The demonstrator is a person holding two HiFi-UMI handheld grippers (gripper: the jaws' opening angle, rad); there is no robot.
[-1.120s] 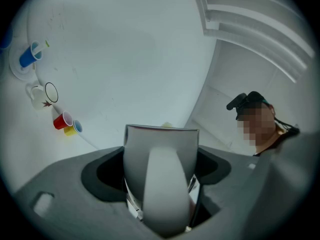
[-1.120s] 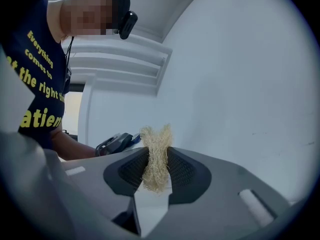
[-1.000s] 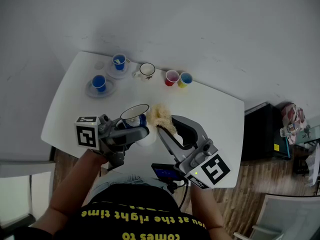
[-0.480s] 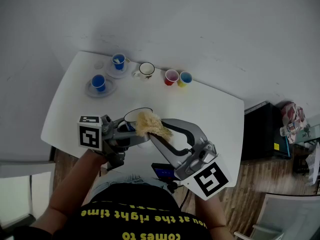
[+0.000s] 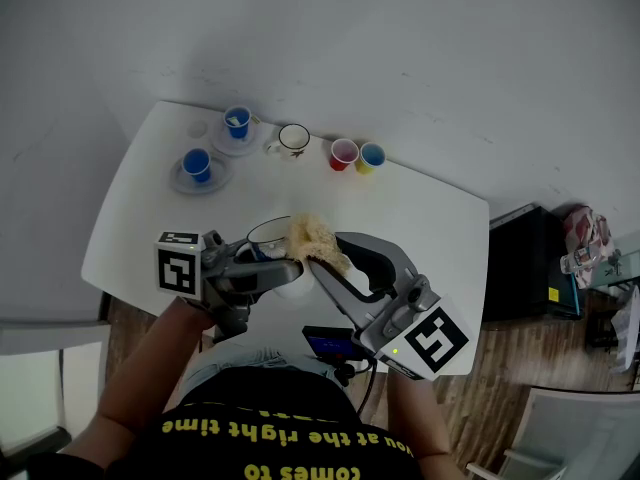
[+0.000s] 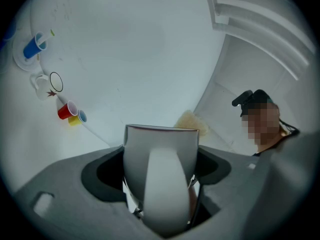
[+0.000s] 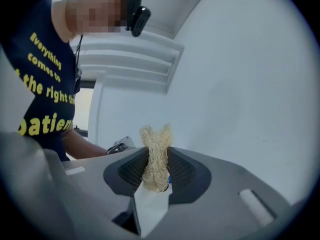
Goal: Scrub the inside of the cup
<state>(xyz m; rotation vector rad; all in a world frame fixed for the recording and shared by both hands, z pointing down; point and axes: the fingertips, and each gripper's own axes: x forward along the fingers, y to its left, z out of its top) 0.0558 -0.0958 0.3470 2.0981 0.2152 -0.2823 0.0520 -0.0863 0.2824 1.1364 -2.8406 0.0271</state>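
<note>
Two tongs meet over the near edge of the worktop (image 5: 420, 218), and the scrubbing step is in hand. On the left, the left tongs (image 5: 272, 264) are clamped on the cup (image 5: 268, 234). The left gripper view shows the white cup (image 6: 160, 159) wedged between the jaws, its handle facing back along them and its dark rim on top. The mouth faces up and leans a little toward the other tongs.

Just right of that rim sits the scrubber (image 5: 312, 238), a straw-coloured wad of fibre. It touches or overlaps the lip on the side nearest the right tongs (image 5: 322, 260) — whether it is down inside I cannot tell. In the right gripper view the jaws are pinched on the wad's waist, with the scrubber (image 7: 156, 156) fanning out past the tips.

The next move, as I judge it, calls for a firm left grip while the right tongs push the wad below the rim — then sweep it round the inner wall to the bottom.
</note>
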